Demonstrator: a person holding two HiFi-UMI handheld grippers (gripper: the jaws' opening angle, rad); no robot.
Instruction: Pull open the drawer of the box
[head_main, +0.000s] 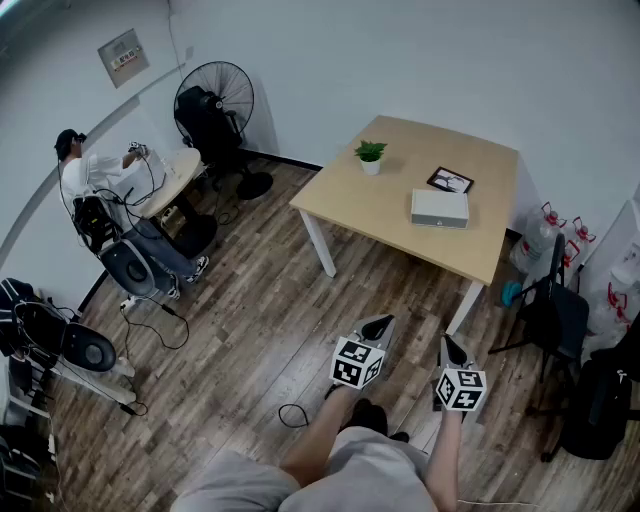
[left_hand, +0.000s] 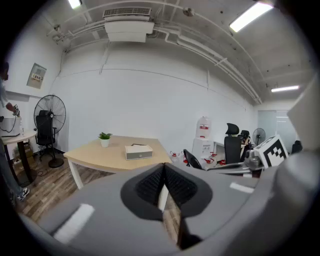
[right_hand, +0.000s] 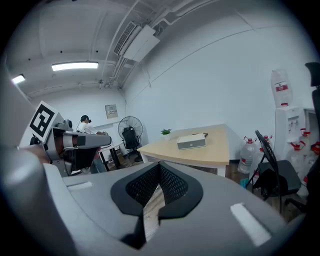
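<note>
Box (head_main: 439, 208): pale grey, lying on the wooden table (head_main: 400, 190) just beside a framed picture (head_main: 450, 181). Its drawer front looks flush.
Left gripper (head_main: 377, 326): jaws pressed together, nothing between them, well apart from the table.
Right gripper (head_main: 452, 350): jaws closed too, empty, held low over the plank floor (head_main: 250, 330).
Potted plant (head_main: 370, 155): near the table's far edge.

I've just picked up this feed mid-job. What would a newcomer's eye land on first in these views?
The light wooden table by the back wall stands out, carrying the pale box, a small potted plant and a dark picture frame. In the foreground, the left gripper and right gripper, jaws together and empty, point toward it from well short of it. At far left, a seated person works near a black fan.
</note>
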